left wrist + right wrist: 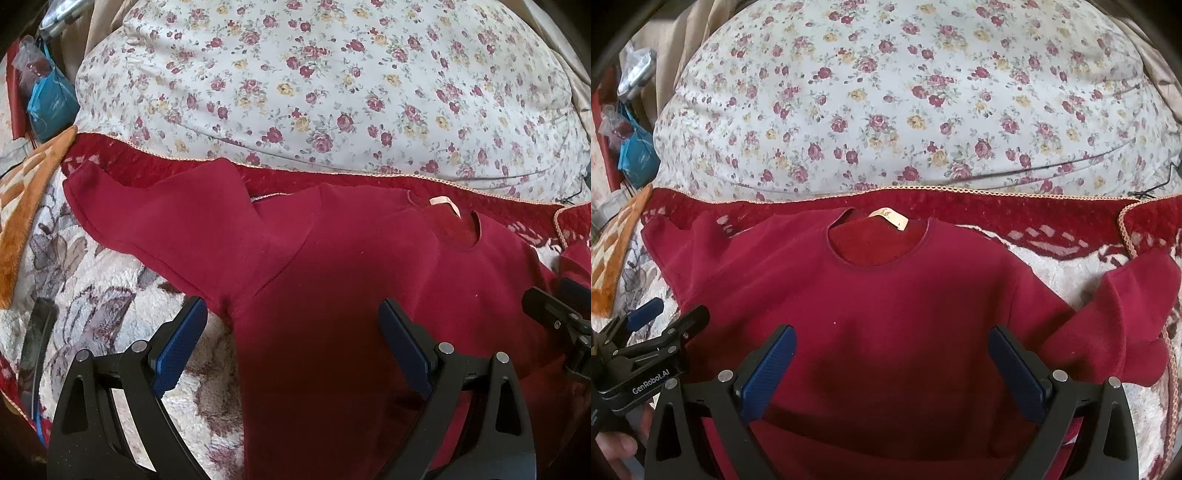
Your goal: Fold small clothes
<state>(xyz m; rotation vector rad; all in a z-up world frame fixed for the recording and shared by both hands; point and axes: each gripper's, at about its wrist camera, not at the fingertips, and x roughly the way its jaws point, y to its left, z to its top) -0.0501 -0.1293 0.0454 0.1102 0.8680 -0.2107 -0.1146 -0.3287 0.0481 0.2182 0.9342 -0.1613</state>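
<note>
While the red sweater (886, 314) lies flat and face up on a fleecy blanket (110, 295) with grey flowers and a red border, a big floral pillow (905, 110) rises just behind its collar, where a pale label (888, 218) shows. An orange patterned cloth (29, 206) lies to the left, and a blue bag (51, 107) is behind it. One sleeve stretches out to the left; the other is bent over at the right. Both tongs hover low over the sweater's body, side by side: the left tongs (291, 332) and the right tongs (892, 354) have their blue pads wide apart, holding nothing
</note>
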